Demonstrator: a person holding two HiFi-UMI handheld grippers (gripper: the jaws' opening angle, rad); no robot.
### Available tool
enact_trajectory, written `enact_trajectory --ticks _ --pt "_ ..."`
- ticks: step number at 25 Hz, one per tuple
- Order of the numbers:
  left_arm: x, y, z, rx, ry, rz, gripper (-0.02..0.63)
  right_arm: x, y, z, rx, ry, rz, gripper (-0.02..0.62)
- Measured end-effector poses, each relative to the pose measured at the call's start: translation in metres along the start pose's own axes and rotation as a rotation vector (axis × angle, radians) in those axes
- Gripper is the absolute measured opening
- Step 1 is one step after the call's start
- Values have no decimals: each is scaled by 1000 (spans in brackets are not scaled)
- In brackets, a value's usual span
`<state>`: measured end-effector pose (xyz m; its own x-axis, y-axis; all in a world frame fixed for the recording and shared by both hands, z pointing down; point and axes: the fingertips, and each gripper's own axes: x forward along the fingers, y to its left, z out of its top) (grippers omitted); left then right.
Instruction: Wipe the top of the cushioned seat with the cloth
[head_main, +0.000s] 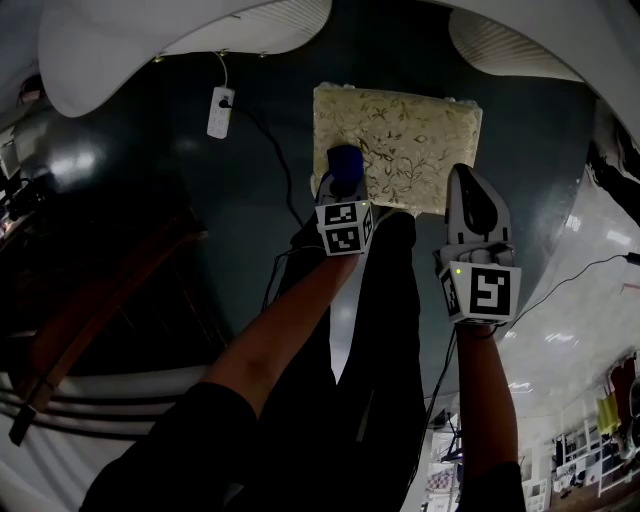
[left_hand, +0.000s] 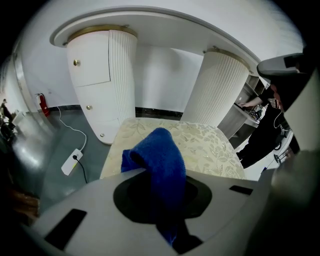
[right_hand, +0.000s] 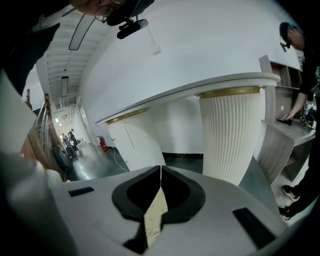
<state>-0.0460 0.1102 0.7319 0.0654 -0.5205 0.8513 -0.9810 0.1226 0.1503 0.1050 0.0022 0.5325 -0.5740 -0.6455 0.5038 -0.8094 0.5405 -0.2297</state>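
Cloth (left_hand: 161, 159) hangs pinched in the jaws of the left gripper (head_main: 343, 183), over the near left edge of the cushioned seat (head_main: 415, 135). Nearly all the seat's top lies ahead and to the right, its long axis running crosswise. Right gripper (head_main: 466, 190) hovers at the near right edge, jaws pressed together, empty.

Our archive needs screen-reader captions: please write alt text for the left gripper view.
The left hand-held gripper clamps a blue terry cloth over a cream, leaf-patterned cushioned seat. Behind stand two white fluted pedestals; a white power strip lies on the grey floor at left.
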Motion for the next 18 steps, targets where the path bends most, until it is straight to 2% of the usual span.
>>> enact_trajectory --ticks 7,12,18 --pt "4 -24 1 -18 20 -31 49 -5 -14 0 25 -19 -12 38" --pt "6 -35 -1 -31 23 -23 49 -16 -25 -6 37 -25 -31 38" --pt "11 -66 1 34 41 -76 49 -25 -45 -17 37 -18 -65 38"
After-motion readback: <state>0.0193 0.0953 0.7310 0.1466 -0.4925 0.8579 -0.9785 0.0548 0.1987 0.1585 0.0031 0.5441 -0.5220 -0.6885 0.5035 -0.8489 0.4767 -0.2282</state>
